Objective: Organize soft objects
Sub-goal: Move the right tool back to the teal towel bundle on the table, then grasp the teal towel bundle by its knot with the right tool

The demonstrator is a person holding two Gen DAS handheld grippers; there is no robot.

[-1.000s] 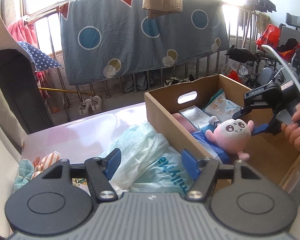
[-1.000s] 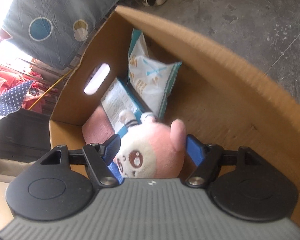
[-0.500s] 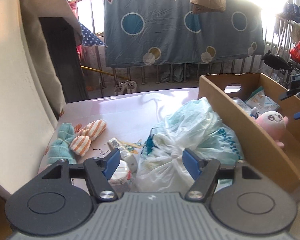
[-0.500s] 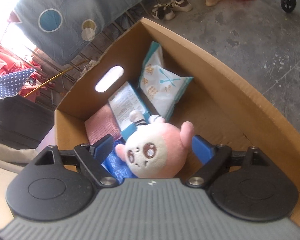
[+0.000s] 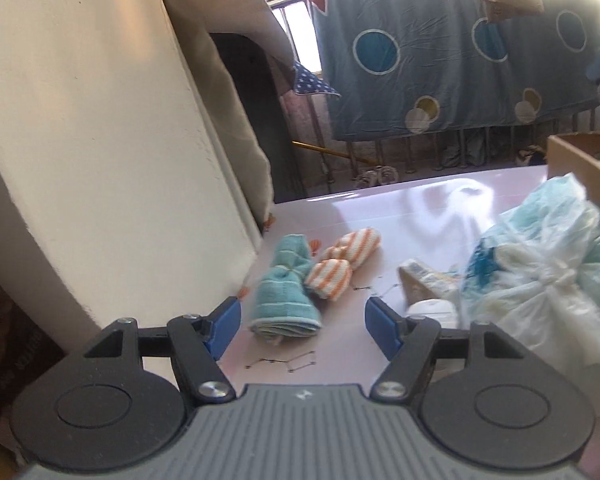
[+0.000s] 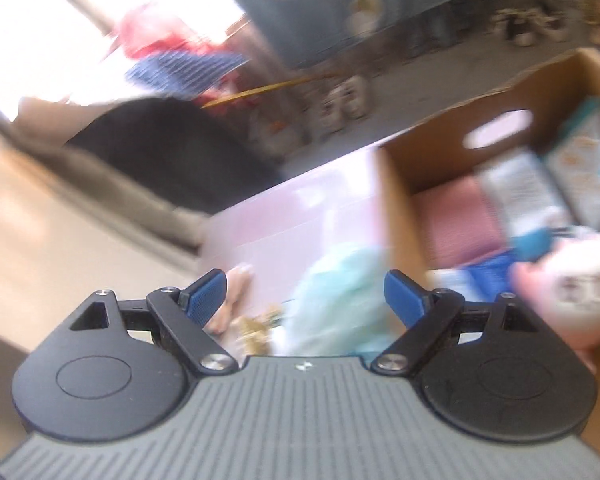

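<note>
In the left wrist view my left gripper (image 5: 302, 330) is open and empty, low over the pale pink table (image 5: 380, 208). A rolled teal towel (image 5: 286, 296) lies just ahead between its fingers, with an orange-striped soft toy (image 5: 342, 258) behind it. A tied plastic bag (image 5: 548, 264) lies to the right. In the blurred right wrist view my right gripper (image 6: 304, 294) is open and empty. The pink plush doll (image 6: 572, 284) lies in the cardboard box (image 6: 396, 200) to its right.
A cream cushioned panel (image 5: 100, 140) rises at the table's left edge. Small packets and a white lid (image 5: 432, 308) lie beside the bag. The box also holds a pink cloth (image 6: 456, 220) and snack packets (image 6: 580, 164). A blue patterned sheet (image 5: 460, 48) hangs on railings behind.
My right gripper let go of the pink doll in the box, then drew back and swung left. My left gripper swung left and lower, bringing the teal towel between its fingers.
</note>
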